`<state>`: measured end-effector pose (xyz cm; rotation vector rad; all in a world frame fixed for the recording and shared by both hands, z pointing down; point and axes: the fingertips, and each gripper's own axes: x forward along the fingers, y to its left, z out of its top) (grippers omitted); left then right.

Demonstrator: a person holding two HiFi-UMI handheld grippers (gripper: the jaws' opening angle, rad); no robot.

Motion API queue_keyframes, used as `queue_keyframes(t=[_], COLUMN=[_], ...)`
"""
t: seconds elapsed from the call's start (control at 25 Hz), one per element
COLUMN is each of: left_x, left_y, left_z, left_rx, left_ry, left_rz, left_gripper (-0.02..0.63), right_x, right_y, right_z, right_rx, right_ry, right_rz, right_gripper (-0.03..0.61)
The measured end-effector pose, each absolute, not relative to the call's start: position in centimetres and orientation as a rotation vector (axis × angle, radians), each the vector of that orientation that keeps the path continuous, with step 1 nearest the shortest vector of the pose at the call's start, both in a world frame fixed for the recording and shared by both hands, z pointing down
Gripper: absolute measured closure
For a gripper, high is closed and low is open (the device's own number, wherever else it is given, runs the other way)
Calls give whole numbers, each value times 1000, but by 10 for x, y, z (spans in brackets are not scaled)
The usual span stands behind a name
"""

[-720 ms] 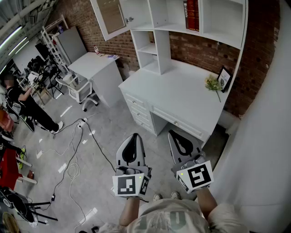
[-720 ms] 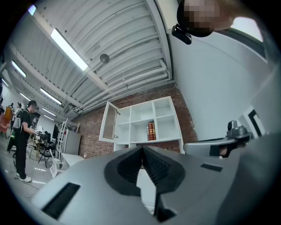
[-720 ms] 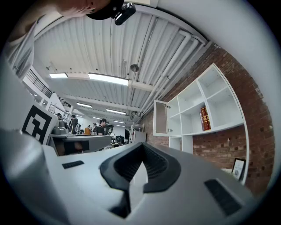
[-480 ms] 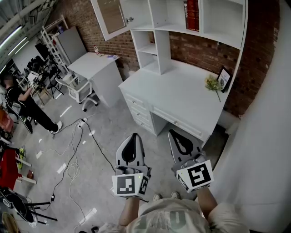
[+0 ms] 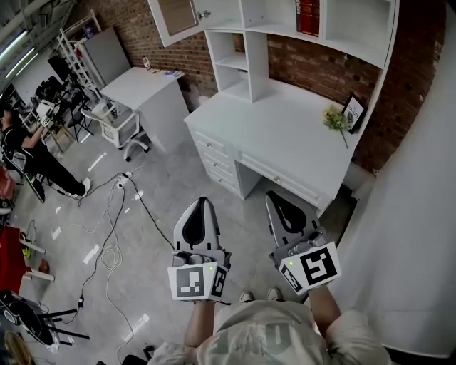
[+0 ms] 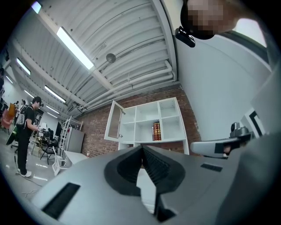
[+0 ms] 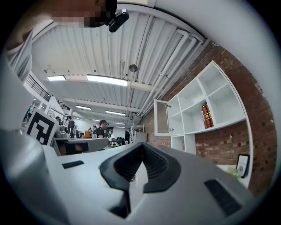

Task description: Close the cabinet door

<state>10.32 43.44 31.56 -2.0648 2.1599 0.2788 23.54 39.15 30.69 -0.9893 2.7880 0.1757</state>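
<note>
The white cabinet door (image 5: 174, 18) with a glass panel stands swung open at the left end of the white shelf unit (image 5: 274, 28) above the desk. It also shows in the left gripper view (image 6: 114, 121) and the right gripper view (image 7: 161, 117). Both grippers are held side by side over the floor, well short of the desk and far below the door. The left gripper (image 5: 202, 201) is shut with nothing in it, its jaws meeting at the tip (image 6: 142, 147). The right gripper (image 5: 273, 194) is shut and empty too (image 7: 142, 145).
A white desk (image 5: 285, 135) with drawers stands ahead, bearing a flower sprig (image 5: 333, 120) and a picture frame (image 5: 353, 112). Red books (image 5: 308, 16) sit on a shelf. A second white table (image 5: 139, 89), a stool, floor cables (image 5: 114, 235) and a person (image 5: 28, 153) are at the left.
The head view has shifted slightly, so the desk and shelves sit a little higher and to the right. Both grippers stay shut and side by side, slightly lower in the picture.
</note>
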Motion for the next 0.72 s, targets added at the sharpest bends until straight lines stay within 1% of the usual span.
queue_keyframes(t=[0.4,0.72], left_x=[35,-8], left_y=[434,370], left_z=[326,352], left_rx=[-2078,-2051], left_ry=[2177,2179], left_rz=[277,282], left_gripper=[600,600], right_x=[188,148], right_y=[381,305], right_z=[312,335], right_rx=[-1054,-994], right_ry=[2774,2757], right_rz=[195,115], right_gripper=[563,563])
